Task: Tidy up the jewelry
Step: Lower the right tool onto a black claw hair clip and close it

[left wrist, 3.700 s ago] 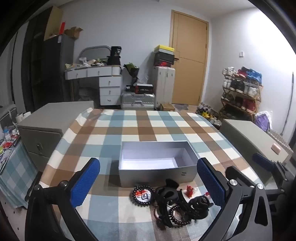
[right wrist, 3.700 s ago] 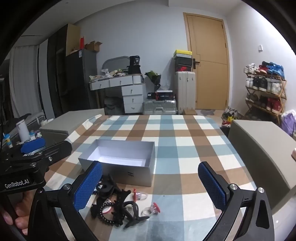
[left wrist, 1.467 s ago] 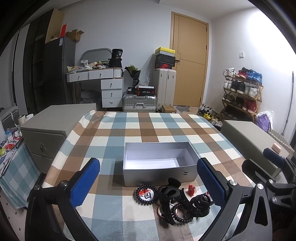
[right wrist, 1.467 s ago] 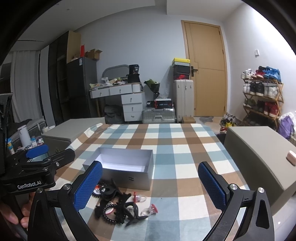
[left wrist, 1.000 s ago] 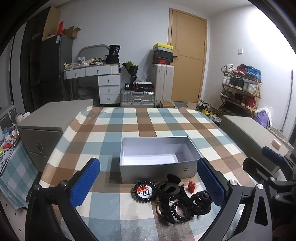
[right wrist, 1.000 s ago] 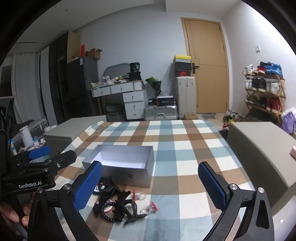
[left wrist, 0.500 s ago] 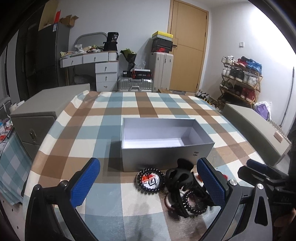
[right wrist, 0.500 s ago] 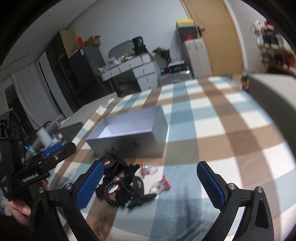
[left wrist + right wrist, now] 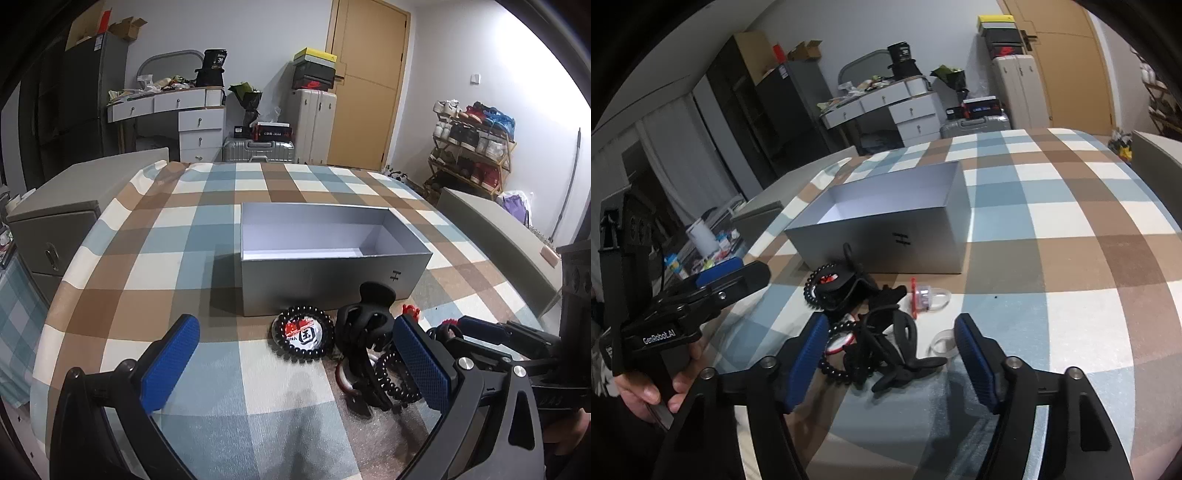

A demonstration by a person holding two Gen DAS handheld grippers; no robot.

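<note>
Right hand-held gripper [image 9: 888, 356] is spread wide with nothing in it, its blue pads either side of the black hair claw [image 9: 892, 349] in the jewelry pile. Left hand-held gripper [image 9: 295, 360] hangs wide open too, holding nothing, over the checked surface [image 9: 155, 258]. Beaded bracelet [image 9: 302, 336] lies just in front of the grey box [image 9: 332, 273].

An open grey box [image 9: 332, 273] with a white, empty interior sits ahead of both grippers on the checked cloth. Just in front of its near wall lies a tangled pile: a black beaded bracelet [image 9: 301, 334] around a red-and-white tag, black claw clips [image 9: 886, 332], a black spiral hair tie [image 9: 391, 380], and clear rings with red pieces [image 9: 929, 297] to the right.
</note>
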